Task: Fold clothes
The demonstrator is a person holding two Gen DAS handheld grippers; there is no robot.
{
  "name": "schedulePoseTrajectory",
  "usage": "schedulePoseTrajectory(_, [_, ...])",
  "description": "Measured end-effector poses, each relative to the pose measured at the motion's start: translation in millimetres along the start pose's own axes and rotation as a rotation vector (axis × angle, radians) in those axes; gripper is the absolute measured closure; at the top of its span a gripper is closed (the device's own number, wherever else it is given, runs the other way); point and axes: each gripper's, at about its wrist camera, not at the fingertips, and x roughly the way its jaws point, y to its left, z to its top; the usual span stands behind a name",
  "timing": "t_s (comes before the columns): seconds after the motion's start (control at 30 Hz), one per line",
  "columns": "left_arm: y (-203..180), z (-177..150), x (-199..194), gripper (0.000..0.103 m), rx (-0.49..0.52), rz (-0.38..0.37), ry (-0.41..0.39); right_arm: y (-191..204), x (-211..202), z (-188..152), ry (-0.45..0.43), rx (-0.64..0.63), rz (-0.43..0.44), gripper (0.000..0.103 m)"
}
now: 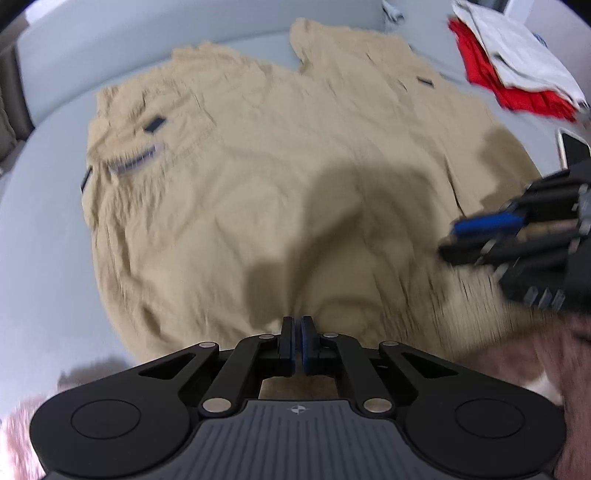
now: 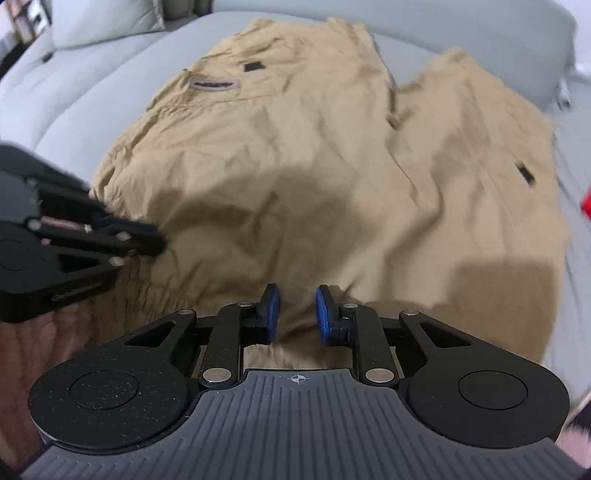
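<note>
Tan shorts lie spread flat on a grey cushioned surface, legs pointing away and the gathered waistband nearest me. My left gripper stands over the near middle of the cloth with its pads pressed together, and creases run into its tips. My right gripper is at the near edge of the shorts. Its blue pads stand a little apart, with a bunched fold of tan cloth between them. Each gripper shows in the other's view: the right gripper and the left gripper.
A red garment under a white one lies at the far right, with a phone beside them. A grey pillow sits at the back left. Brown fuzzy fabric hangs along the near edge.
</note>
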Motion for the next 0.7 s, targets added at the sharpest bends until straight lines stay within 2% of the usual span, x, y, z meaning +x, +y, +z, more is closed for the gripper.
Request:
schedulePoseTrajectory(0.13, [3,5,-15,0.098,-0.028,-0.029,-0.038,-6,-14,-14,-0.017,0.028,0.007,0.080])
schedulePoseTrajectory(0.27, [-17,25,-26,0.097,0.001,-0.034,-0.141,-12,-39,-18,-0.121,0.065,-0.012,0.079])
schedulePoseTrajectory(0.33, [-31,37,-27,0.096,0.015,-0.040,-0.174,-23,-46,-15,-0.147,0.102,-0.038,0.078])
schedulePoseTrajectory(0.4, [-42,47,-27,0.095,0.023,-0.043,-0.195,-42,-50,-11,-0.163,0.142,-0.106,0.078])
schedulePoseTrajectory(0.57, [-80,72,-3,0.093,0.033,-0.039,-0.222,-84,-57,-12,-0.172,0.269,-0.156,0.078])
schedulePoseTrajectory(0.7, [-99,80,17,0.093,0.035,-0.046,-0.249,-113,-48,-17,-0.176,0.351,-0.125,0.075])
